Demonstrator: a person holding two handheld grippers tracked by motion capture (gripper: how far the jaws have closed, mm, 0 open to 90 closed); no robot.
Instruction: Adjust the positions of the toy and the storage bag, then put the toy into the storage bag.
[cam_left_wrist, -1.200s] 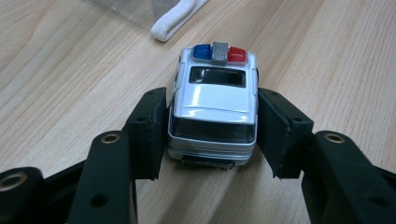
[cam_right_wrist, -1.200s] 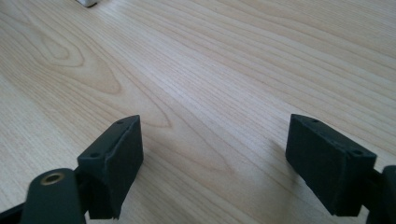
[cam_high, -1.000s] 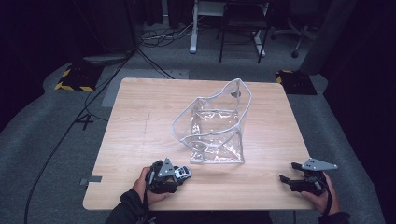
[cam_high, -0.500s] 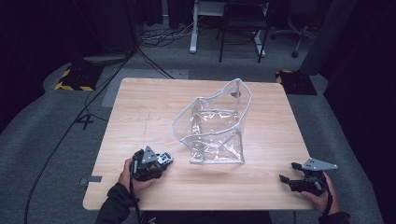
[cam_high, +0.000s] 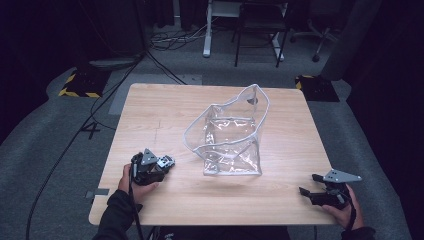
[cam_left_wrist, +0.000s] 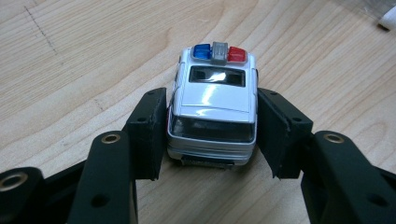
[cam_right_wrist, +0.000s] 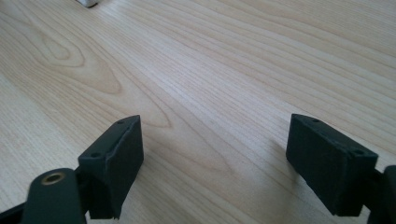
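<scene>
The left gripper (cam_left_wrist: 212, 135) has its two black jaws closed on the sides of a small white toy police car with a blue and red light bar (cam_left_wrist: 212, 100), which sits on the pale wooden surface (cam_high: 165, 115) near the person's front left edge, just left of a clear, crumpled plastic bag with a white rim (cam_high: 230, 135). The right gripper (cam_right_wrist: 215, 163) rests low near the front right corner, well apart from the bag, with its jaws spread wide over bare wood.
</scene>
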